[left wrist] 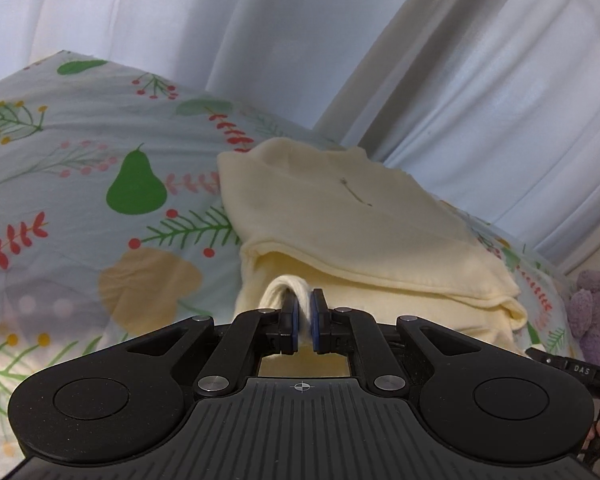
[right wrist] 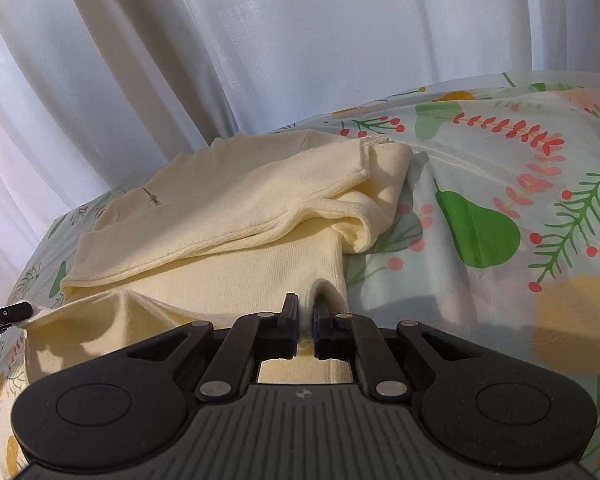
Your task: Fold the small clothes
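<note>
White curtains (left wrist: 300, 40) behind printed bedsheet (left wrist: 80, 160). Pale yellow garment (left wrist: 360, 216) folded mid-bed, near hem pinched by left gripper (left wrist: 305, 312) and right gripper (right wrist: 307, 312). Purple fuzzy thing (left wrist: 596, 304) far right, clear only from left wrist.

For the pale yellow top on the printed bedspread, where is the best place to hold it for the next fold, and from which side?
Hold the yellow top by its near bottom hem, one corner each, coming from the near side. That edge is free and lifted, while the sleeve is already folded across the body. The left hand-held gripper and right hand-held gripper are each shut on that hem, above the bedspread.
</note>
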A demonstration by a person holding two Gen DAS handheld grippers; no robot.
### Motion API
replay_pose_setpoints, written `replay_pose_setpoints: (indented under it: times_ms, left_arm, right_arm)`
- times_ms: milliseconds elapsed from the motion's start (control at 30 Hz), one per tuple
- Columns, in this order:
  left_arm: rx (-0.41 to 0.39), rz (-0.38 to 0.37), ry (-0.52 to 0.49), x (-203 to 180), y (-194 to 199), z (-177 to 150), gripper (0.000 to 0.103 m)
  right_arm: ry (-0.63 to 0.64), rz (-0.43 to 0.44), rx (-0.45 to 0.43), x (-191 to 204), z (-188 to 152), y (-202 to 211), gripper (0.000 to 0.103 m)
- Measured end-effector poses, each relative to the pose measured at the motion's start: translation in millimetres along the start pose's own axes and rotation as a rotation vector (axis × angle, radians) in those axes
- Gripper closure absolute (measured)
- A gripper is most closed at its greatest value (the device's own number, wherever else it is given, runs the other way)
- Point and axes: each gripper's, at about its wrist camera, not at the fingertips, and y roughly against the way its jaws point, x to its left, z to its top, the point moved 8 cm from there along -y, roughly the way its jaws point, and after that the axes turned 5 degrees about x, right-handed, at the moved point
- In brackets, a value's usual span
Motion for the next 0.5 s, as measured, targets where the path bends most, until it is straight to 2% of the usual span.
replay_pose_setpoints:
  times_ms: [100,167,200,233,267,333,400,467,500]
  left_arm:
    - [0.016,0.036,-0.013,4.7,-10.5,-2.7,0.094]
    - [0.023,0.043,0.021,12.1,-13.1,-2.8,0.093]
    - [0.016,0.053,0.050,17.7,-12.0,-1.6,0.088]
    - [0.001,0.070,0.074,23.7,-8.9,-0.1,0.086]
    - [-0.020,0.107,0.090,31.0,-5.4,2.5,0.085]
    - [-0.050,0.167,0.086,43.4,0.9,7.4,0.085]
    - [-0.045,0.117,0.071,46.1,3.5,7.3,0.085]
    - [-0.006,0.049,0.040,39.5,-0.4,1.8,0.073]
    - [0.011,0.038,0.018,36.0,-4.0,-1.3,0.065]
  right_arm:
    - [0.073,-0.040,-0.015,6.5,0.7,-6.6,0.096]
    - [0.100,-0.060,-0.033,8.4,0.2,-3.7,0.095]
    - [0.106,-0.065,-0.042,8.4,0.1,-1.9,0.091]
    - [0.111,-0.079,-0.055,7.2,0.6,-0.1,0.086]
    - [0.121,-0.114,-0.080,4.3,2.1,4.3,0.072]
    - [0.129,-0.132,-0.137,-0.6,5.6,14.9,0.054]
    - [0.111,-0.094,-0.157,-6.2,7.6,22.6,0.052]
    - [0.118,-0.062,-0.123,-8.0,5.2,20.2,0.052]
    - [0.131,-0.062,-0.103,-7.9,2.8,16.7,0.052]
